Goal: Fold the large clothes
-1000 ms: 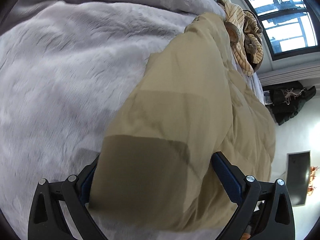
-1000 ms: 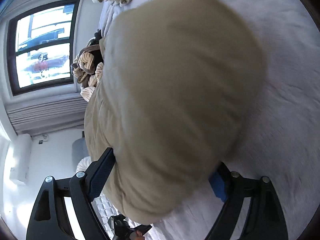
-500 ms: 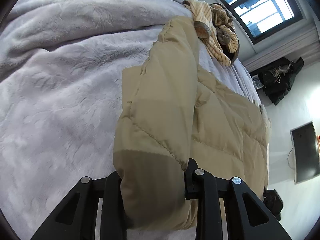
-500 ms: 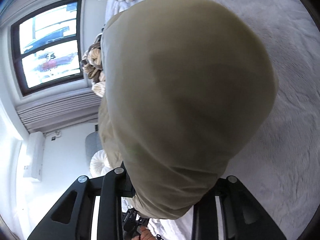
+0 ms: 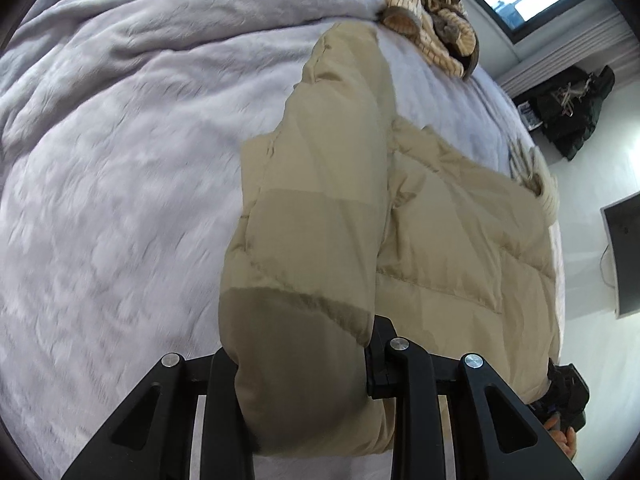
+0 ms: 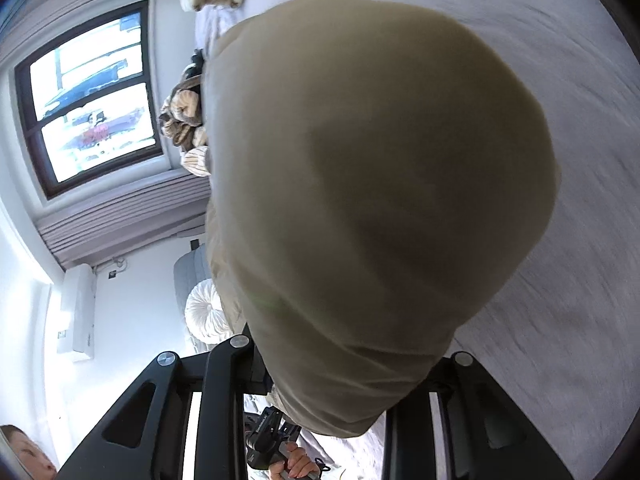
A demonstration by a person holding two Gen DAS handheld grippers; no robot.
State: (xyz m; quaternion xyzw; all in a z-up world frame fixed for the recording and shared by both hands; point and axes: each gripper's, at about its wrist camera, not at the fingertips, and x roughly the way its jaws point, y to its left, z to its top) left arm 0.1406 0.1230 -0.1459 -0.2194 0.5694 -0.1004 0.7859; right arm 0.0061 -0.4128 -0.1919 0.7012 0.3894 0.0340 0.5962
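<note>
On the bed: a tan puffer jacket [image 5: 448, 248] lies spread over the pale grey blanket [image 5: 120, 160], its quilted body stretching away towards the bed's far edge.
Jacket sleeve: one sleeve [image 5: 320, 200] runs from the left tongs up across the blanket towards the striped heap, resting partly over the jacket's body.
Left tongs: the left tongs [image 5: 304, 364] are clamped on the cuff end of that sleeve, black fingers pressed against the padding on both sides; the jaws have just been closing, with the sleeve between them.
Right tongs: the right tongs [image 6: 352, 384] are closed on a bulging fold of the same jacket [image 6: 380, 180], which fills most of the right wrist view; these jaws too have just been closing on the fabric.
Beyond the jacket: a crumpled striped brown-and-cream garment [image 5: 432, 36] sits near the bed's far end, just beside the sleeve's top.
Room: a dark-framed window [image 6: 88, 96] stands past the bed; a dark screen [image 5: 624, 256] hangs on the white wall.
Person: a hand [image 6: 296, 464] holds a gripper handle below the jacket.
</note>
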